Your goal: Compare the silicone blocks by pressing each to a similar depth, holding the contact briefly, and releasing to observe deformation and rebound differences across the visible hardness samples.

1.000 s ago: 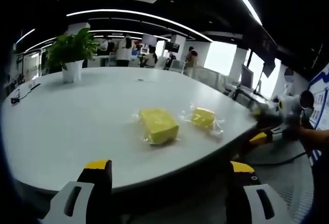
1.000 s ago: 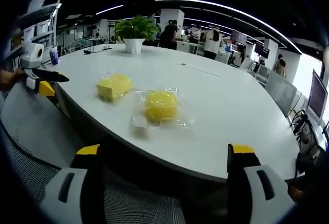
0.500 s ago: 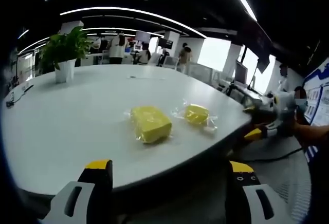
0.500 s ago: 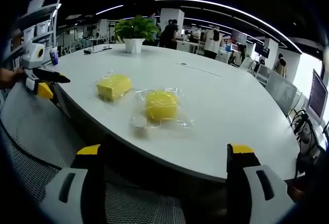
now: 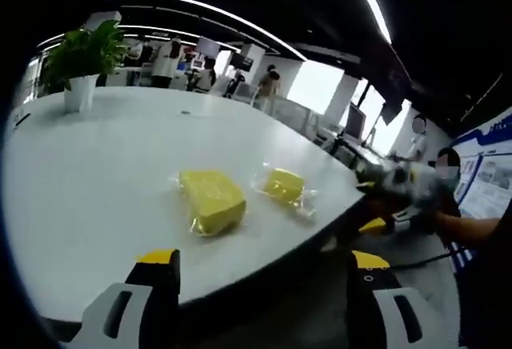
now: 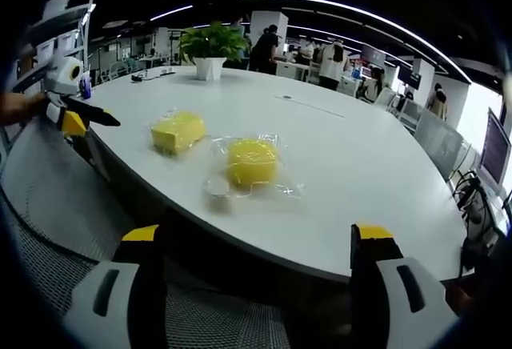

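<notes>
Both grippers open-jawed, off the table [image 6: 376,205] edge, holding nothing. Two bagged yellow blocks side by side near the edge: rectangular block [image 5: 211,199] nearer left gripper [image 5: 262,273], rounder block [image 6: 251,161] dead ahead of right gripper [image 6: 256,245]. Neither pressed yet.

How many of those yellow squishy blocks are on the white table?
2, both in clear wrap near the table edge: one block closer to the potted plant, the other block beside it. None seem hidden.
</notes>
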A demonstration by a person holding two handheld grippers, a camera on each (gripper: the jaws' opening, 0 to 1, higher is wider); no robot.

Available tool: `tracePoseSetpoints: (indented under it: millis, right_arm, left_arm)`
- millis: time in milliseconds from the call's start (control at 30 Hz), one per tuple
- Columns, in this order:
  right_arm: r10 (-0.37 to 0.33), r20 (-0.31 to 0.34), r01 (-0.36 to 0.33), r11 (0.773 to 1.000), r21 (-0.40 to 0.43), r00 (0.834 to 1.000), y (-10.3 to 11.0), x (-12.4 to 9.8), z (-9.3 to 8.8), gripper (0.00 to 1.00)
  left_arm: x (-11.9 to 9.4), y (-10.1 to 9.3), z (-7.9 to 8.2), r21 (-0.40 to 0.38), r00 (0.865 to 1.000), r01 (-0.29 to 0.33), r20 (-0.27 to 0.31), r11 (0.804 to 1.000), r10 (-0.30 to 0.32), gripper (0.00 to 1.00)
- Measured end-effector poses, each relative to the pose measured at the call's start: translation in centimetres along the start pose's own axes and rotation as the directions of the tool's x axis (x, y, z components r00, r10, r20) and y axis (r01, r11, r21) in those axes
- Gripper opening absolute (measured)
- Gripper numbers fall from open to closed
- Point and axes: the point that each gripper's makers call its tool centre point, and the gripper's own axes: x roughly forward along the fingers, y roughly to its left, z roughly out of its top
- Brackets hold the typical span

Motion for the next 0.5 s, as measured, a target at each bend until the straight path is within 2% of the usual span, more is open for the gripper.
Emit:
tracePoseSetpoints:
  millis: [167, 267, 400, 500]
  right_arm:
    - [0.001, -0.006, -0.001, 1.0, 0.002, 1.0, 0.0, 0.0, -0.1, 0.89]
    - [0.003, -0.014, -0.003, 1.0, 0.002, 1.0, 0.1, 0.0, -0.2, 0.88]
    - [0.008, -0.018, -0.008, 1.0, 0.001, 1.0, 0.2, 0.1, -0.3, 0.88]
    - [0.01, -0.021, -0.01, 1.0, 0.003, 1.0, 0.2, 0.1, -0.4, 0.88]
  left_arm:
    - [1.1, 1.0, 0.7, 0.007, 1.0, -0.026, -0.007, 1.0, 0.026, 0.83]
    - [1.7, 1.7, 1.3, -0.024, 0.999, -0.046, 0.001, 0.999, 0.046, 0.7]
    - [2.6, 3.3, 1.6, -0.023, 0.998, -0.065, -0.007, 0.998, 0.065, 0.68]
    - [3.2, 4.3, 2.3, -0.067, 0.997, -0.076, 0.007, 0.995, 0.077, 0.67]
